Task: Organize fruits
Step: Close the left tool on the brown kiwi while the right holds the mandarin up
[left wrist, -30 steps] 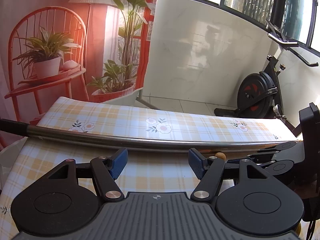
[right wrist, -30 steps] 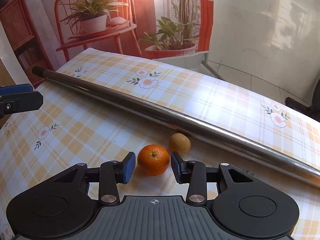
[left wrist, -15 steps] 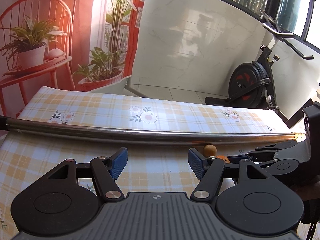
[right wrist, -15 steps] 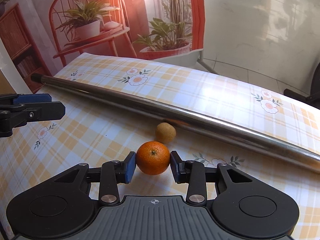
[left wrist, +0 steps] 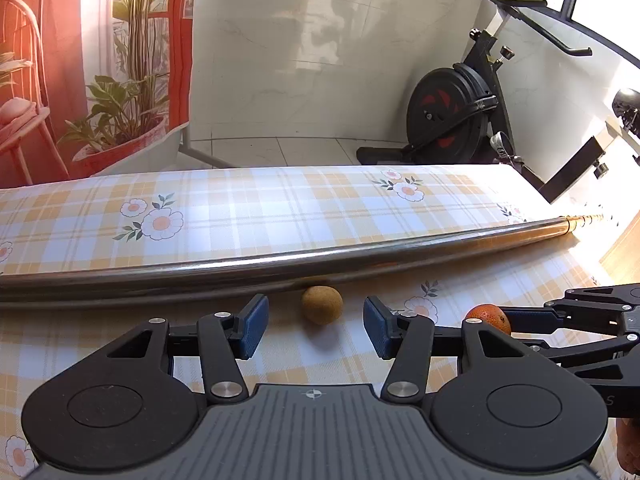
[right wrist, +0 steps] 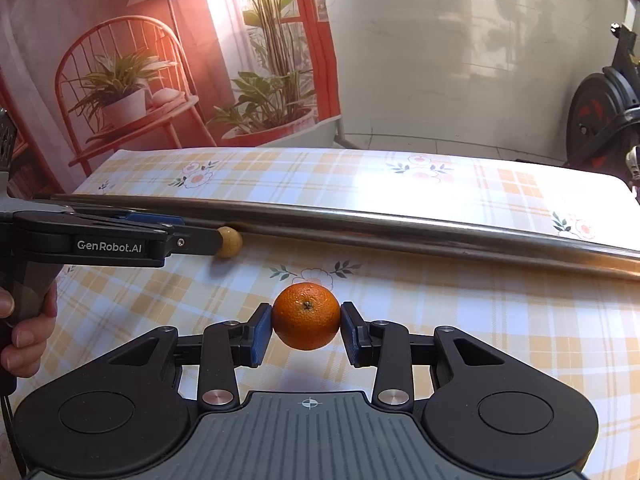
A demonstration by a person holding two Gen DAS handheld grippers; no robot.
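The right gripper [right wrist: 306, 330] is clenched on the orange [right wrist: 306, 316], both blue pads pressed to its sides, and the fruit looks lifted a little off the table [right wrist: 500, 320], though its underside is too close to the cloth to be sure. In the left wrist view the same orange [left wrist: 489, 317] shows only as a sliver, most of it cut off behind the left gripper's own linkage and the right gripper's arms coming in from the right edge.

The left gripper [left wrist: 316, 326] is released, jaws spread wide, with the small brown fruit [left wrist: 322, 305] lying on the cloth just ahead of the gap between the pads and touching neither. In the right wrist view that brown fruit [right wrist: 229, 241] is half hidden behind the left gripper's finger, so how near the finger comes cannot be told from there. Part of a hand [right wrist: 24, 328] holding the left tool's grip is cropped by the frame's left edge.

A long metal pole [left wrist: 280, 268] lies across the table right behind the brown fruit, seemingly touching it, closing off the far side. Between the two fruits, and toward the camera, the checked cloth is bare. The table's far edge [left wrist: 280, 170] drops to tiled floor, with an exercise bike [left wrist: 452, 116] beyond
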